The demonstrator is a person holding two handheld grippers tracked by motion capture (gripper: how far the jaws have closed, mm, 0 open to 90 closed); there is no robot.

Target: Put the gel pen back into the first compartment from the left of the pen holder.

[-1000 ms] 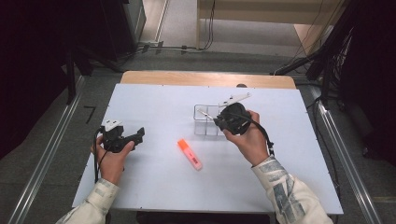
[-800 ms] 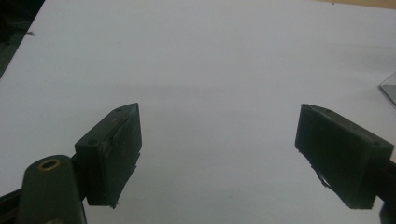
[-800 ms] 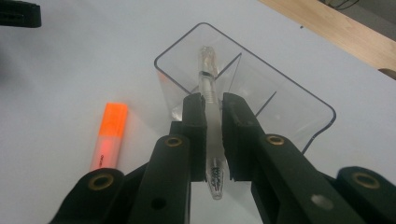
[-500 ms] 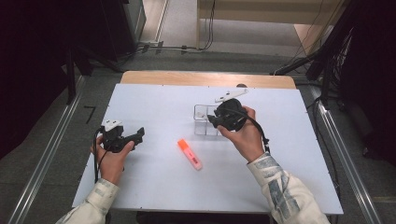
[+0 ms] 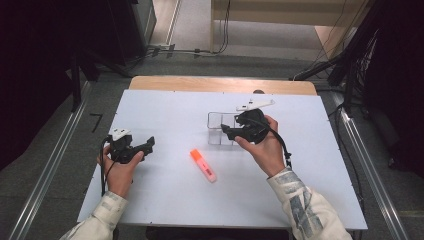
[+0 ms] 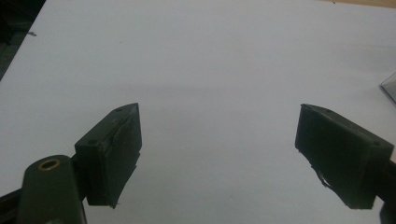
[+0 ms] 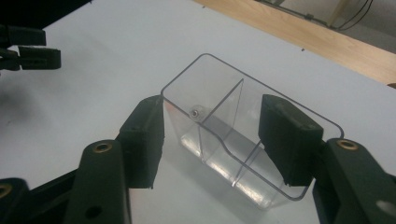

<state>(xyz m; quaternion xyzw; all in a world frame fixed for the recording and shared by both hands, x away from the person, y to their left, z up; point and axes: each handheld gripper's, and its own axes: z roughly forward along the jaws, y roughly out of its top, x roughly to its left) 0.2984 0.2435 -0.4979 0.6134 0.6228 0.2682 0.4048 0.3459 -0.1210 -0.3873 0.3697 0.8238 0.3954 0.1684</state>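
Note:
A clear plastic box [image 5: 217,122] with inner dividers stands on the white table [image 5: 165,110], right of its middle. My right gripper [image 5: 227,131] hovers at the box's near right side. In the right gripper view the box [image 7: 219,88] lies between the jaws of the right gripper [image 7: 215,107]. These jaws have just been opening, and their pads stand clear of the walls. A small round thing [image 7: 195,112] sits at a divider. My left gripper [image 5: 149,143] rests at the table's left, open with only bare table between the jaws of this left gripper [image 6: 217,126].
An orange and pink highlighter [image 5: 203,165] lies on the table between the two hands, pointing from upper left to lower right. A wooden strip [image 5: 225,84] runs along the far edge of the table. The left gripper's jaws [image 7: 28,46] show in the right gripper view's upper left corner.
The right hand has shifted slightly at the box. The left hand and the highlighter have kept still.

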